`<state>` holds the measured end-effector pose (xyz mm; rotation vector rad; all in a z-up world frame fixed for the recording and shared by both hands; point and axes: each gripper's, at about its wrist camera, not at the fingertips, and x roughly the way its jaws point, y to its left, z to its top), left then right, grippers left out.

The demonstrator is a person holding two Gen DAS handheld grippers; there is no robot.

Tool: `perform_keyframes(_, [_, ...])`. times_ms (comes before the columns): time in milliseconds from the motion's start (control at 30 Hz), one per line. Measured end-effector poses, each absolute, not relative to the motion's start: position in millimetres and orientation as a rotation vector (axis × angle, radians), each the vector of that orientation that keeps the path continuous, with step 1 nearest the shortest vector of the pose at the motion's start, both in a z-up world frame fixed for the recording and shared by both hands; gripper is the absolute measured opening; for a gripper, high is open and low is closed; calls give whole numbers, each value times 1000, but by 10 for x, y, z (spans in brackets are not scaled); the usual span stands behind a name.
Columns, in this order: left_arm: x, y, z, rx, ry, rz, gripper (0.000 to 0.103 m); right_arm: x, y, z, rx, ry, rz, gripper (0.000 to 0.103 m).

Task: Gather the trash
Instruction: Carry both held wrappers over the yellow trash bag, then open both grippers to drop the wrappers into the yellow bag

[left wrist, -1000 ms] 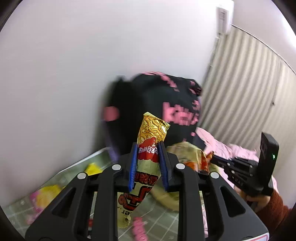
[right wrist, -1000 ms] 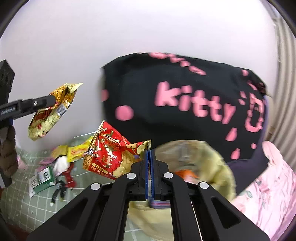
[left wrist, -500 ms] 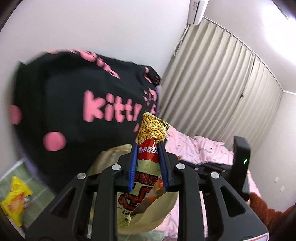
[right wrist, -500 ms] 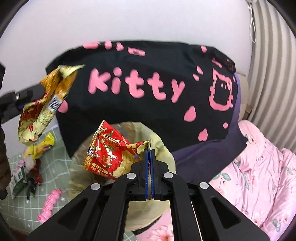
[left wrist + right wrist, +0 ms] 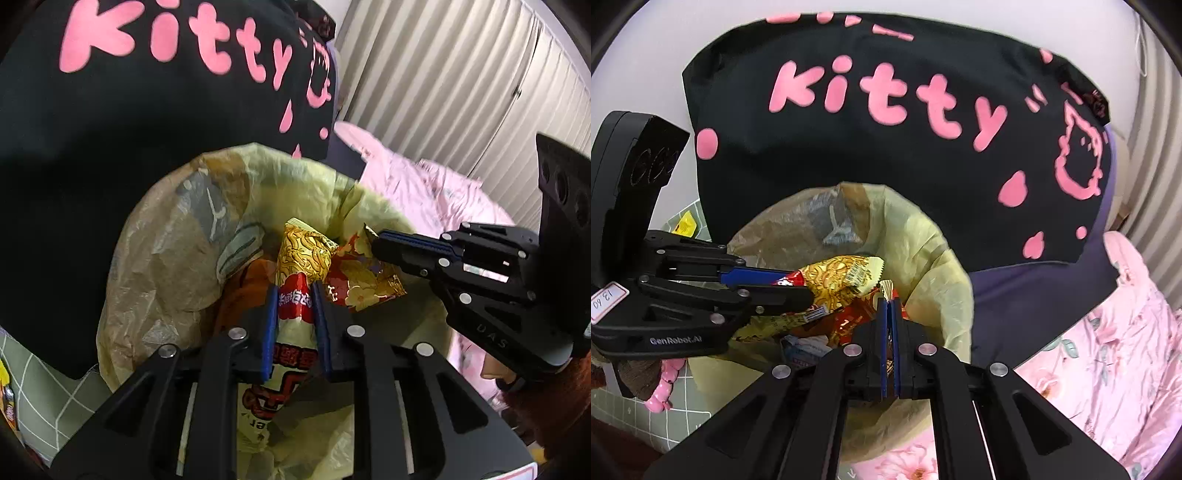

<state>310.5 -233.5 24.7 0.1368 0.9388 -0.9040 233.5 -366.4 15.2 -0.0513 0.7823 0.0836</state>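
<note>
Noodle wrapper [image 5: 301, 266], left view: our left gripper [image 5: 295, 306] fingers pinch it over the yellow-lined bin [image 5: 173, 236]; we should release only inside the rim. Right view: right gripper [image 5: 888, 306] fingers nearly closed on the red wrapper [image 5: 849, 321], above that bin. Two wrappers, one bin.

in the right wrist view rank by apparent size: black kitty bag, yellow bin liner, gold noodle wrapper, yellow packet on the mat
Largest to smallest as they appear:
1. black kitty bag
2. yellow bin liner
3. gold noodle wrapper, partly hidden by the left gripper
4. yellow packet, though it lies farther off, so its true size is unsure
</note>
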Motion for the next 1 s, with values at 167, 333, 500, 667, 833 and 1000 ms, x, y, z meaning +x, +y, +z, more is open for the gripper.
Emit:
perform_keyframes(167, [3150, -2406, 173, 158, 963, -894, 17, 2375, -3685, 59, -28, 810, 118, 4])
perform_keyframes(333, [3082, -2357, 214, 162, 938, -904, 18, 2302, -3726, 76, 7, 797, 121, 4])
perform_keyframes(500, [3045, -2231, 279, 110, 917, -912, 20, 2227, -3745, 115, 58, 773, 116, 4])
perform_keyframes(667, [3022, -2146, 329, 73, 905, -915, 21, 2178, -3689, 159, 54, 760, 110, 4])
perform_keyframes(833, [3050, -1993, 395, -57, 884, -914, 24, 2144, -3686, 188, 57, 752, 93, 4])
perform_keyframes(1000, [3064, -1967, 400, -85, 904, -906, 29, 2114, -3717, 192, 61, 750, 68, 5])
